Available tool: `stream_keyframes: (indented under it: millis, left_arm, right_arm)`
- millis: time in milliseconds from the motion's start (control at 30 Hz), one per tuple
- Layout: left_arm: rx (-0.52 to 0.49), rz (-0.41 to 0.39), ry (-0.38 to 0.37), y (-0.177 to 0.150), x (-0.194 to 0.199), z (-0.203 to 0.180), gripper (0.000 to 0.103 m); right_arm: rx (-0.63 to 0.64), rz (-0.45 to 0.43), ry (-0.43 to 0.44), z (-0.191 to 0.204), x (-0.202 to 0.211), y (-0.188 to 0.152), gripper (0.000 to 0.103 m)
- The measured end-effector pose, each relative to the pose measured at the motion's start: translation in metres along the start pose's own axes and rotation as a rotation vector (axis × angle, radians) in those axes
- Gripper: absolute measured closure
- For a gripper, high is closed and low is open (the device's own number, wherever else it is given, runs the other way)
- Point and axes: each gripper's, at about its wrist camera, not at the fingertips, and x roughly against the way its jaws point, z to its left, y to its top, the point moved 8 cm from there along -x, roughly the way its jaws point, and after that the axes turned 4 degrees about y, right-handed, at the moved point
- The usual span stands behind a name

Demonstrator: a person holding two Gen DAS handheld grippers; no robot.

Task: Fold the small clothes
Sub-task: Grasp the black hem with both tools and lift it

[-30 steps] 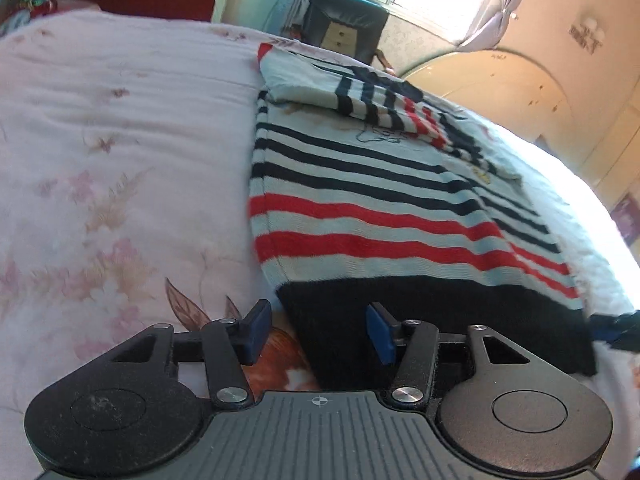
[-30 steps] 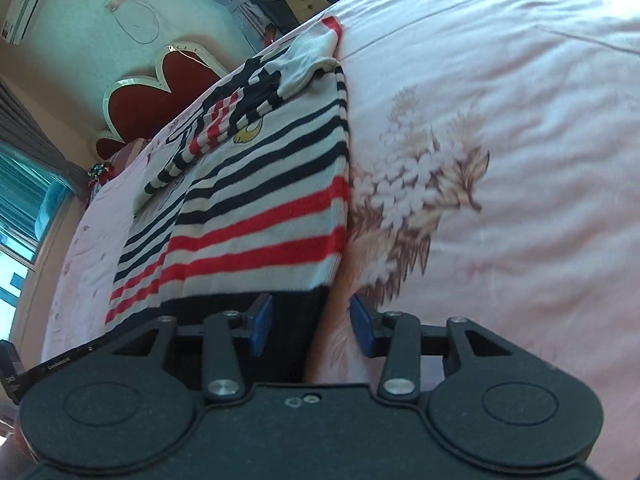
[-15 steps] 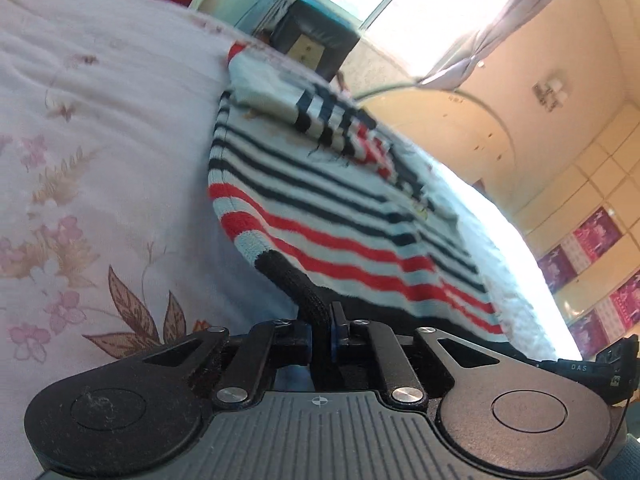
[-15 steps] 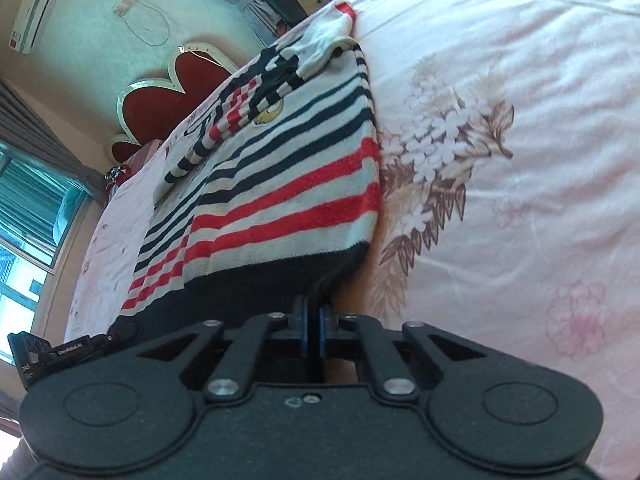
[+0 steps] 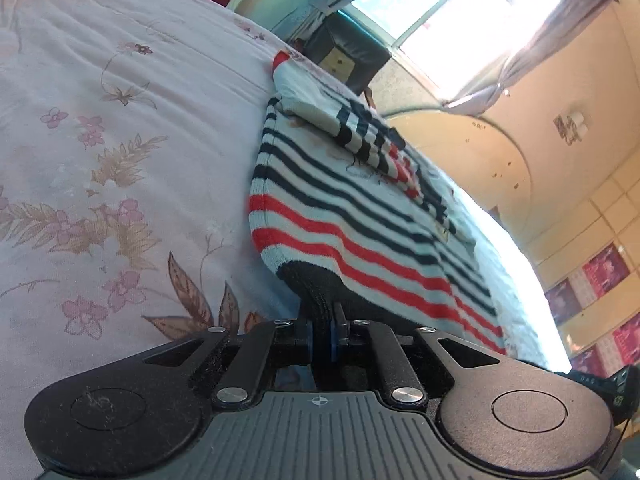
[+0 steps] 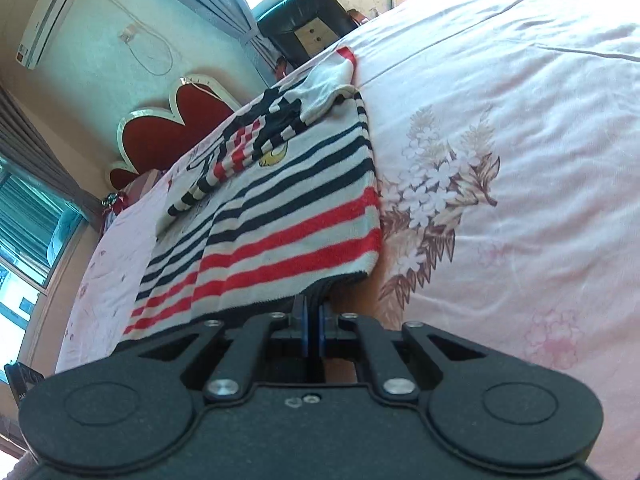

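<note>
A small striped sweater (image 5: 360, 216), white with navy and red stripes and a dark hem, lies on the floral bed cover with its sleeves folded across the body. My left gripper (image 5: 322, 336) is shut on the hem's left corner, lifted off the bed. My right gripper (image 6: 313, 330) is shut on the hem's right corner of the sweater (image 6: 288, 216), also raised. The tip of the right gripper (image 5: 600, 380) shows at the right edge of the left wrist view.
The pink floral bed cover (image 5: 100, 160) spreads to the left of the sweater and to its right (image 6: 520, 140). A red heart-shaped headboard (image 6: 172, 128) and a dark chair (image 6: 308, 28) stand beyond the bed.
Both grippers went from open at the hem to shut on its corners, then lifted the hem off the bed.
</note>
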Motion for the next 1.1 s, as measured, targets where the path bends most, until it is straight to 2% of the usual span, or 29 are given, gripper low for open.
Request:
stream_keyframes:
  millis: [133,233,333,500,633,767,967,1100]
  left_arm:
    - [0.022,-0.082,-0.036,0.039,-0.004,-0.018,0.096]
    - [0.015,-0.139,-0.061,0.076,-0.016,-0.035,0.096]
    - [-0.006,-0.170,-0.065,0.116,-0.036,-0.052,0.096]
    - [-0.031,-0.189,-0.070,0.178,-0.074,-0.073,0.095]
    - [-0.057,-0.169,-0.046,0.218,-0.114,-0.082,0.095]
    - [-0.051,-0.117,0.003,0.246,-0.164,-0.076,0.095]
    - [-0.021,-0.060,0.083,0.271,-0.237,-0.056,0.095]
    - [-0.008,-0.027,0.084,0.279,-0.281,-0.046,0.095]
  right_arm:
    - [0.016,-0.070,0.021,0.011,0.001,0.030,0.097]
    - [0.009,-0.134,0.032,0.017,-0.008,0.064,0.097]
    - [-0.017,-0.192,0.043,0.021,-0.020,0.104,0.097]
    - [-0.016,-0.234,0.058,0.028,-0.052,0.168,0.097]
    - [-0.011,-0.228,0.051,0.025,-0.085,0.212,0.097]
    - [-0.061,-0.203,0.054,0.011,-0.128,0.249,0.097]
    - [-0.111,-0.135,0.042,-0.019,-0.203,0.281,0.097]
    - [-0.132,-0.095,0.023,-0.042,-0.250,0.293,0.097]
